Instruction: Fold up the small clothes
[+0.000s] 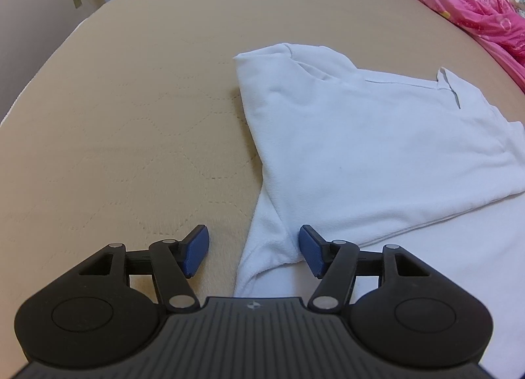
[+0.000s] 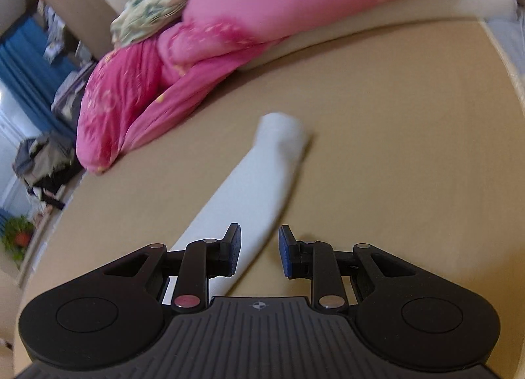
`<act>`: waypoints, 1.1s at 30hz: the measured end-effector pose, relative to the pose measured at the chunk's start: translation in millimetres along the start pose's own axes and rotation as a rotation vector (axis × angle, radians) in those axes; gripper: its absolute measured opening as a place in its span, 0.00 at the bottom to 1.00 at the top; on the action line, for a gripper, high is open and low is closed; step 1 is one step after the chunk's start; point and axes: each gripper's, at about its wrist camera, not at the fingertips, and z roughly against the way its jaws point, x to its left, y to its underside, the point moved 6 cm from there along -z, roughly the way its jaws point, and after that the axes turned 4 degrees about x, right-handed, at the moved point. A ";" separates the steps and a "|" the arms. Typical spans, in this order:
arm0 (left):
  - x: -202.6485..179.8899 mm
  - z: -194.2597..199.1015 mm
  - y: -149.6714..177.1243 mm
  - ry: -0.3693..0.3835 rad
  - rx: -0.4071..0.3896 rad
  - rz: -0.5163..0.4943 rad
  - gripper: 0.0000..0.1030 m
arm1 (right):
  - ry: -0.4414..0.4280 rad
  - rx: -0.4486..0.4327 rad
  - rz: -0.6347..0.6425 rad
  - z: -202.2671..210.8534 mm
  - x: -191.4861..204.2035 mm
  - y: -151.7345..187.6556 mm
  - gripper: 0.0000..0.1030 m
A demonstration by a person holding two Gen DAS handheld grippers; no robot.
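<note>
A white garment (image 1: 354,136) lies partly folded on the tan bed (image 1: 131,100), with one folded layer on top and a collar edge at the far right. My left gripper (image 1: 254,252) is open, its blue pads (image 1: 197,249) straddling the garment's near left edge, just above it. In the right wrist view a white part of the garment (image 2: 262,182) stretches away across the bed (image 2: 393,149). My right gripper (image 2: 259,252) is open, its left pad over the cloth's near end and its right pad over the bare bed.
A pink quilt (image 1: 475,2) is heaped at the far right of the bed; it also fills the back of the right wrist view (image 2: 229,34). The bed's left edge meets a wall (image 1: 32,18). Clutter and a blue curtain (image 2: 26,77) lie beyond the bed.
</note>
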 end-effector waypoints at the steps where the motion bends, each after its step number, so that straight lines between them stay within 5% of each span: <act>1: -0.1 -0.1 -0.5 -0.002 -0.001 -0.002 0.66 | -0.015 0.000 -0.026 -4.9 -9.3 -4.7 0.26; 7: -0.8 -1.1 0.1 -0.007 -0.011 -0.002 0.67 | -0.111 -0.042 -0.132 -14.6 -29.2 -14.9 0.26; 14: -0.9 -0.1 0.5 -0.012 -0.014 -0.005 0.67 | -0.127 -0.087 -0.174 -23.2 -27.0 -14.5 0.26; 15: -0.6 -0.2 0.5 -0.011 -0.014 -0.004 0.67 | -0.118 -0.093 -0.168 -24.9 -24.0 -14.0 0.24; 17: -0.3 -0.3 0.5 -0.010 -0.014 -0.003 0.67 | -0.092 -0.110 -0.157 -24.2 -19.1 -13.2 0.03; 20: -0.4 -0.5 0.5 -0.009 -0.013 -0.003 0.67 | -0.026 -0.180 -0.067 -10.0 9.2 -16.0 0.04; 23: -0.2 0.1 0.2 -0.006 -0.007 0.002 0.67 | -0.016 -0.256 0.128 20.4 78.9 -11.8 0.04; 25: 2.0 1.8 -1.8 0.002 -0.003 0.018 0.67 | -0.069 -0.316 0.328 55.8 154.1 14.5 0.04; 28: 11.0 9.3 -6.5 0.007 -0.032 0.069 0.67 | -0.335 -0.323 0.566 115.8 269.9 98.3 0.04; 31: 28.5 22.2 -12.1 0.018 -0.078 0.155 0.58 | -0.597 -0.239 0.730 173.6 355.8 214.4 0.04; 33: 41.4 32.2 -15.9 0.040 -0.113 0.225 0.42 | -0.726 -0.114 0.798 202.3 389.8 303.1 0.04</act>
